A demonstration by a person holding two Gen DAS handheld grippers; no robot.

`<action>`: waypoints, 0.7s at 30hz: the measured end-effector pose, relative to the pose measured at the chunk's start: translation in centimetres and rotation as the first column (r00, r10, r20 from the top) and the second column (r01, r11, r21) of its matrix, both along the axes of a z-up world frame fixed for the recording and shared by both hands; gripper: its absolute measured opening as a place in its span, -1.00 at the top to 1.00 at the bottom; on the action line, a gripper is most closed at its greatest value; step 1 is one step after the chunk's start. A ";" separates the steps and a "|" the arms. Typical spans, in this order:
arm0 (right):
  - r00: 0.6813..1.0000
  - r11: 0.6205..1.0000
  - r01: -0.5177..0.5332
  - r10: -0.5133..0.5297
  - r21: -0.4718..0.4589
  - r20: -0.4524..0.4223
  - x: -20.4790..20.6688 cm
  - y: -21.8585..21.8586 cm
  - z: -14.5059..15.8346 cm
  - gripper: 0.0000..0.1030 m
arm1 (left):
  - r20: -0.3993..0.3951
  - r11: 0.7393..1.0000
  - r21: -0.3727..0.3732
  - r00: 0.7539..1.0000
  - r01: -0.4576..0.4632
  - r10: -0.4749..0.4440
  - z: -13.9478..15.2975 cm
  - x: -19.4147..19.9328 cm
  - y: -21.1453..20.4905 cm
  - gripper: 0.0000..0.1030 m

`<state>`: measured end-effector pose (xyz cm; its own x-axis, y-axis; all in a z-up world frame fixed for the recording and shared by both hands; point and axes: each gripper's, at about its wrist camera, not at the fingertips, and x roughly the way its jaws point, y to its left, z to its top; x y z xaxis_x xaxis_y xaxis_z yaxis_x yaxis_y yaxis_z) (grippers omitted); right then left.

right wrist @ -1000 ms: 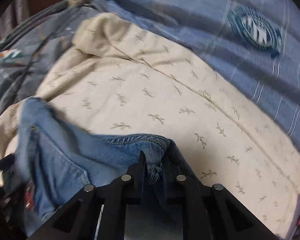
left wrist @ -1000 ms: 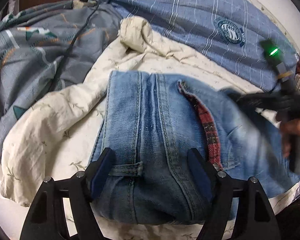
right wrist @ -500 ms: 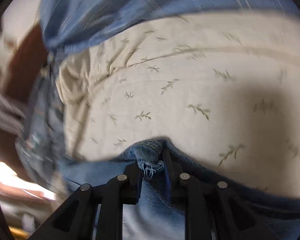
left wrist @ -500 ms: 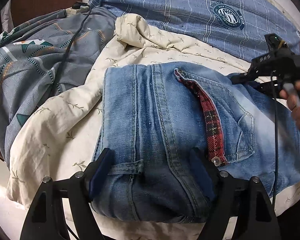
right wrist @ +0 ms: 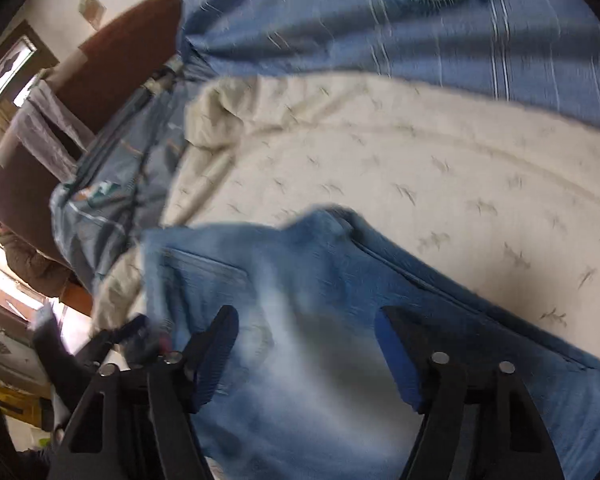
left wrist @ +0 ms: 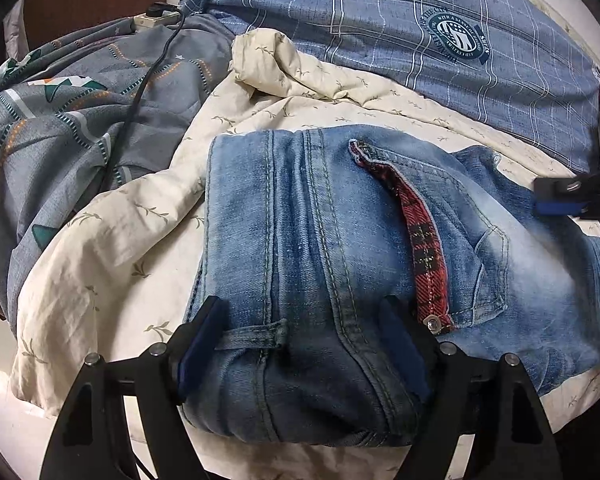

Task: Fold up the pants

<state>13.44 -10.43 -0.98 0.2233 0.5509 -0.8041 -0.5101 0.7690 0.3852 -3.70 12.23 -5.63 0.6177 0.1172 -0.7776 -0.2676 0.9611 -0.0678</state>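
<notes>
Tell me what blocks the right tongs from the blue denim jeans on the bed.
Nothing visible does. The right tongs hang directly over the folded blue denim jeans, jaws opening with only bare denim below the gap. The cream leaf-print sheet lies beyond, and the left tongs straddle the waistband end, off to the side.

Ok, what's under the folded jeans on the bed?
The folded jeans lie on a cream sheet with a leaf print, which shows round their edges. Whatever sits beneath the denim's middle is covered and cannot be seen.
</notes>
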 end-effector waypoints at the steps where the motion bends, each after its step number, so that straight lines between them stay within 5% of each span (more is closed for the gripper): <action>1: 0.999 0.998 0.049 -0.049 -0.033 0.002 1.6 -0.7 -1.5 -0.28 | 0.000 1.000 0.001 1.000 0.000 0.000 0.0 0.0 0.0 -0.58; 2: 0.993 0.992 0.116 -0.117 -0.041 -0.015 3.0 -1.8 -2.6 0.11 | 0.000 1.000 0.003 1.000 0.000 0.000 0.0 0.1 0.0 -0.58; 3: 0.978 0.979 0.203 -0.201 0.033 -0.062 4.3 -3.5 -3.0 0.19 | 0.001 1.000 0.003 1.000 -0.001 0.001 0.0 0.0 0.0 -0.58; 5: 0.967 0.966 0.237 -0.223 0.105 -0.123 4.6 -4.4 -2.6 0.19 | 0.003 1.000 0.006 1.000 0.001 -0.001 0.0 0.0 0.0 -0.58; 9: 0.990 0.984 0.136 -0.129 0.118 -0.065 2.4 -2.3 -0.6 0.18 | 0.005 1.000 0.009 1.000 -0.003 0.003 0.0 0.0 -0.1 -0.59; 11: 0.993 0.978 0.102 -0.090 0.179 -0.073 2.2 -0.9 -0.3 -0.05 | 0.005 1.000 0.009 1.000 -0.005 0.005 0.0 0.0 -0.1 -0.59; 14: 0.988 0.991 0.128 -0.124 0.043 -0.089 3.6 0.8 -3.5 -0.01 | 0.010 1.000 0.016 1.000 0.002 -0.002 0.0 0.0 -0.1 -0.60; 16: 0.972 0.973 0.216 -0.205 0.087 -0.116 3.5 -0.5 -2.7 -0.03 | 0.013 1.000 0.016 1.000 0.005 -0.006 0.1 -0.1 0.0 -0.60; 21: 0.977 0.967 0.213 -0.211 0.138 -0.031 -1.2 -5.8 1.5 -0.15 | 0.014 1.000 0.016 1.000 -0.001 0.001 0.2 -0.1 0.0 -0.60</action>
<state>12.24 -16.25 0.52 0.3352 0.5994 -0.7269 -0.3344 0.7970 0.5030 -3.81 12.26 -5.45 0.6288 0.1303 -0.7666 -0.2675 0.9619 -0.0560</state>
